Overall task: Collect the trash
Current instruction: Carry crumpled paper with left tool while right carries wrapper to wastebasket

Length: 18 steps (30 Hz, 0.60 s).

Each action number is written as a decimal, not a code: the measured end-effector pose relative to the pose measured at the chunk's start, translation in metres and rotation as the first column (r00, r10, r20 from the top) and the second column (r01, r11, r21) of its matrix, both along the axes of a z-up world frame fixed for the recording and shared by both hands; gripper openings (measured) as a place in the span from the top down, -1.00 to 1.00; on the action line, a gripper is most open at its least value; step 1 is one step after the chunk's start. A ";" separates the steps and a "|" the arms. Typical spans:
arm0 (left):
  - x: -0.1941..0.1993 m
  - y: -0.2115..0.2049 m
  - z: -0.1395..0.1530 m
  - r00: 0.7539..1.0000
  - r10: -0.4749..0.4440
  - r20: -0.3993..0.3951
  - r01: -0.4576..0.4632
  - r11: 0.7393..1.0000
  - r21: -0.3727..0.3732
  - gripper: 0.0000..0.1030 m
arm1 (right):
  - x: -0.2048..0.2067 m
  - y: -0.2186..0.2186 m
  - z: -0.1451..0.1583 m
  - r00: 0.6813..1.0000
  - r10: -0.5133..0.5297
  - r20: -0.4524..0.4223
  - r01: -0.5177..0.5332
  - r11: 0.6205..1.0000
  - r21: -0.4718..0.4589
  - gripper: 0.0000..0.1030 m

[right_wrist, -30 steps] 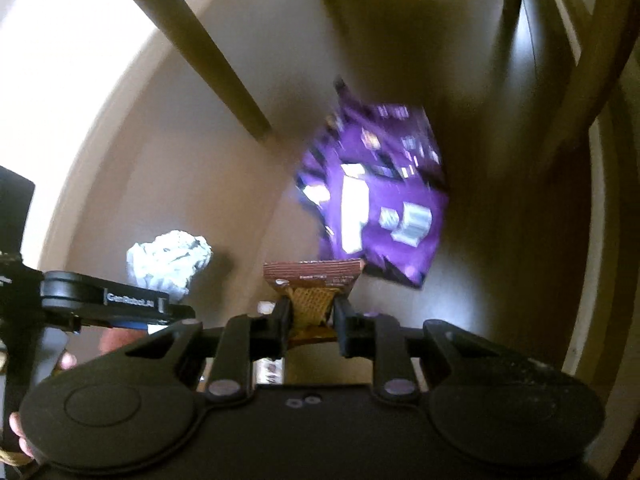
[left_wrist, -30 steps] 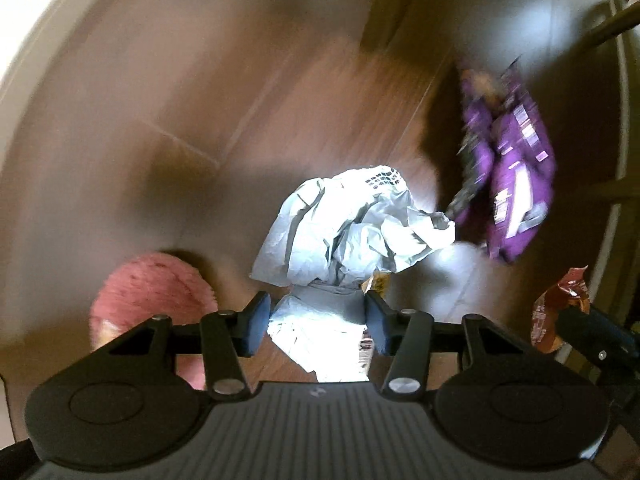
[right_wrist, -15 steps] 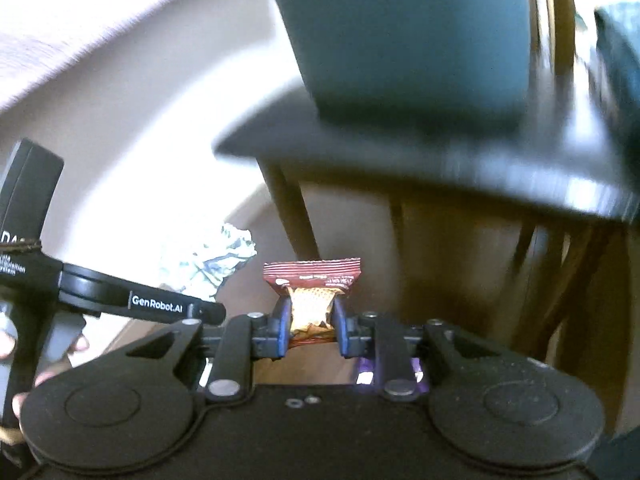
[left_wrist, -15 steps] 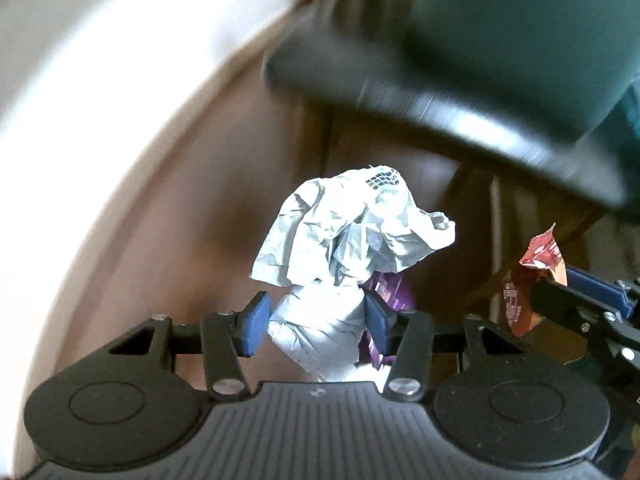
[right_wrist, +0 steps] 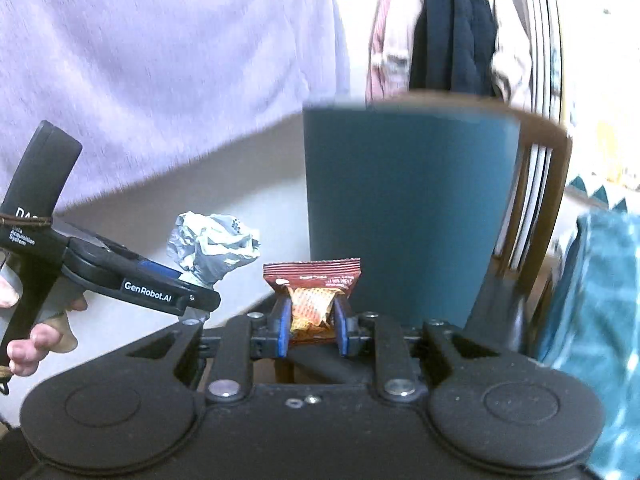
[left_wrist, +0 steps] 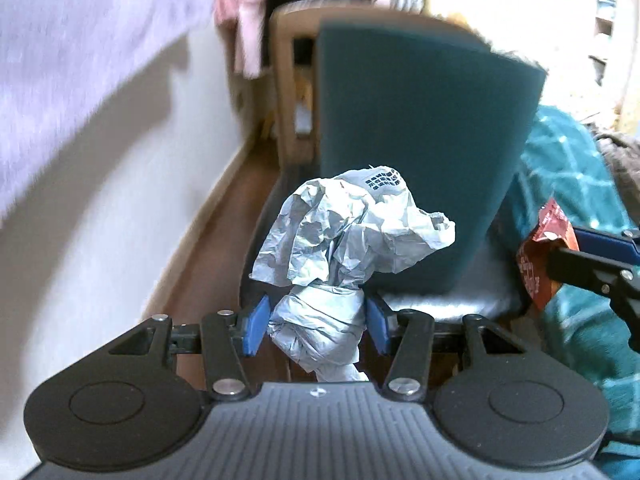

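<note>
**Both hands loaded, carrying toward the tall bin**

The left gripper (left_wrist: 316, 322) has its blue pads pressed in on the neck of a crumpled silver-grey foil wrapper (left_wrist: 344, 232), whose loose bulk balloons above and ahead of the fingers. Straight beyond it stands a tall dark-teal plastic bin (left_wrist: 424, 160), on what looks like a dark chair seat. The right gripper (right_wrist: 311, 326) is nearly closed, pinching the lower half of a small reddish-brown snack packet (right_wrist: 313, 286) whose crimped top edge stands upright above the pads.

I'd judge this the carry. To do it well, keep both squeezes firm, bring each piece above the bin's rim before letting go, and keep the two tools apart, since they ride close side by side.
</note>
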<state>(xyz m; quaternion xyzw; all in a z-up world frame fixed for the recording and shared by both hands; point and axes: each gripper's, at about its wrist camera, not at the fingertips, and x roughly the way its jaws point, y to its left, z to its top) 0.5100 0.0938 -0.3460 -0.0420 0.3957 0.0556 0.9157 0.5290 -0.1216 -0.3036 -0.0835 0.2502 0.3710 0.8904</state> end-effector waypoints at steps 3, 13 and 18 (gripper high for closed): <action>0.004 -0.004 0.039 0.999 -0.020 0.045 0.019 1.000 0.020 0.02 | 0.004 -0.007 0.031 0.999 -0.008 0.049 0.007 1.000 0.011 0.58; 0.042 -0.038 0.163 0.971 -0.074 0.229 0.050 0.992 0.113 0.02 | 0.025 -0.001 0.123 0.970 -0.070 0.232 0.068 0.998 0.014 0.58; 0.067 -0.051 0.198 0.956 -0.069 0.284 0.023 0.987 0.162 0.02 | 0.049 0.006 0.148 0.946 -0.111 0.306 0.120 0.993 -0.008 0.58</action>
